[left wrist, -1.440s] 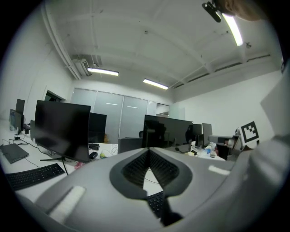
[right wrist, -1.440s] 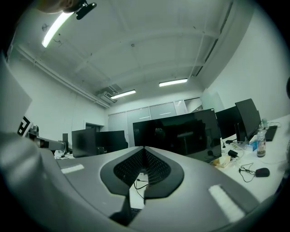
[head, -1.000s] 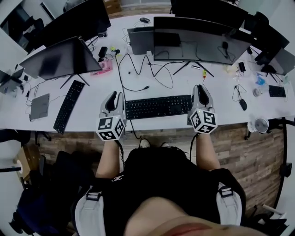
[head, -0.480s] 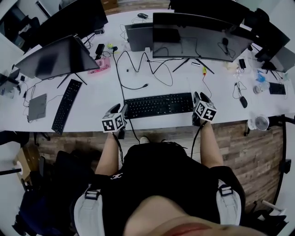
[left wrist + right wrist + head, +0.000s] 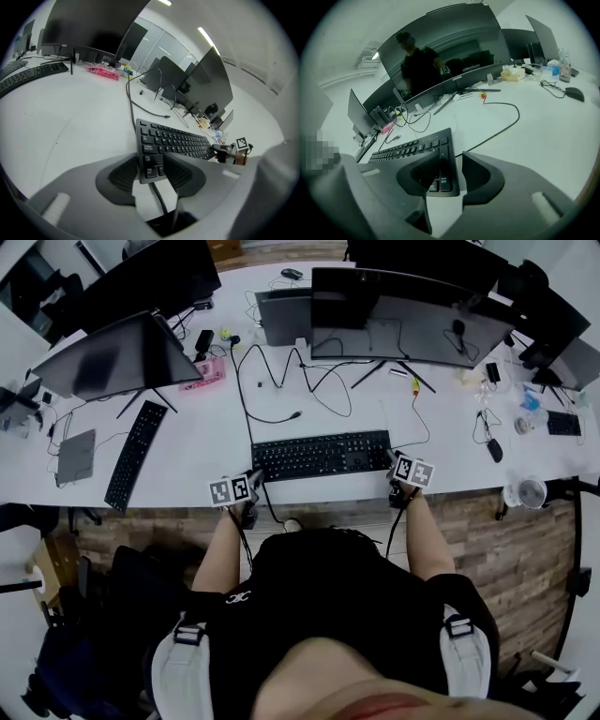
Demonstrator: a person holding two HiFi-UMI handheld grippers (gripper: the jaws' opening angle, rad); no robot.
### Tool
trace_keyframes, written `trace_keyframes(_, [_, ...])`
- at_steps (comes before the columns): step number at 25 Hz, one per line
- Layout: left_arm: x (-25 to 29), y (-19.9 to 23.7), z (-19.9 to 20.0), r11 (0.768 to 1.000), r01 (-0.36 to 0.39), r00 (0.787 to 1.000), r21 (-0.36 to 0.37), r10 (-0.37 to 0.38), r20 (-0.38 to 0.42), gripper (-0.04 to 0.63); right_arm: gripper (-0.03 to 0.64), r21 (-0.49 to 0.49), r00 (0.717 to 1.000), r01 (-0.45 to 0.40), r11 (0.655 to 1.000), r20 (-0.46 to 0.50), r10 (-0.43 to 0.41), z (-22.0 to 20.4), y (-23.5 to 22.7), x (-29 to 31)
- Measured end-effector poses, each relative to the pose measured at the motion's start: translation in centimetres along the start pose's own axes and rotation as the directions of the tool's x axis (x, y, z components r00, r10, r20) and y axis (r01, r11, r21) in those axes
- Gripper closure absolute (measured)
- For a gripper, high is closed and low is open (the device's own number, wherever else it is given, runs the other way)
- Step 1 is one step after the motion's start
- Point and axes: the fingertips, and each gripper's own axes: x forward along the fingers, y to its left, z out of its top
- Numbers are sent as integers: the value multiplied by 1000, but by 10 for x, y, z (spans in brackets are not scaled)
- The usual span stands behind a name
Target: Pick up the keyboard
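The black keyboard (image 5: pixel 323 454) lies flat on the white desk (image 5: pixel 309 491) in front of the person. My left gripper (image 5: pixel 251 478) is low at its near left corner. In the left gripper view that corner (image 5: pixel 149 161) sits between the jaws, which are opening, and the pads (image 5: pixel 123 176) are not pressing on it. My right gripper (image 5: pixel 397 465) is at the near right corner. Its jaws are opening too, with the corner keys (image 5: pixel 440 176) between them, clear of the right pad (image 5: pixel 476 176). The keyboard's cable (image 5: pixel 272 507) hangs over the desk edge beside the left gripper.
A second black keyboard (image 5: pixel 139 456) and a grey tablet (image 5: pixel 80 457) lie at the left. Monitors (image 5: pixel 403 320) and loose cables (image 5: pixel 281 381) fill the back of the desk. A mouse (image 5: pixel 494 452) and a cup (image 5: pixel 532 493) are at the right.
Both grippers have come down and back from the keyboard's two ends to its near corners at the desk edge. The keyboard has not moved.
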Motion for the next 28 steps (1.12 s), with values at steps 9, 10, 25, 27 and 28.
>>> trace_keyframes(9, [18, 3, -4, 997, 74, 987, -13, -75, -144, 407, 499, 69, 992, -89, 994, -78, 94, 2, 1, 25])
trace_keyframes(10, [16, 3, -3, 998, 70, 987, -8, -70, -144, 404, 507, 58, 991, -95, 994, -91, 100, 2, 3, 25])
trace_keyframes(25, [-56, -47, 121, 969, 100, 967, 224, -148, 209, 399, 526, -104, 918, -278, 955, 264, 296, 119, 72, -60])
trace_keyframes(27, [-73, -66, 150, 955, 104, 940, 278, -185, 285, 400, 526, -157, 878, -289, 945, 349, 326, 152, 87, -88])
trace_keyframes(28, [-82, -75, 163, 947, 105, 925, 304, -205, 320, 399, 526, -183, 855, -293, 939, 389, 342, 167, 95, -102])
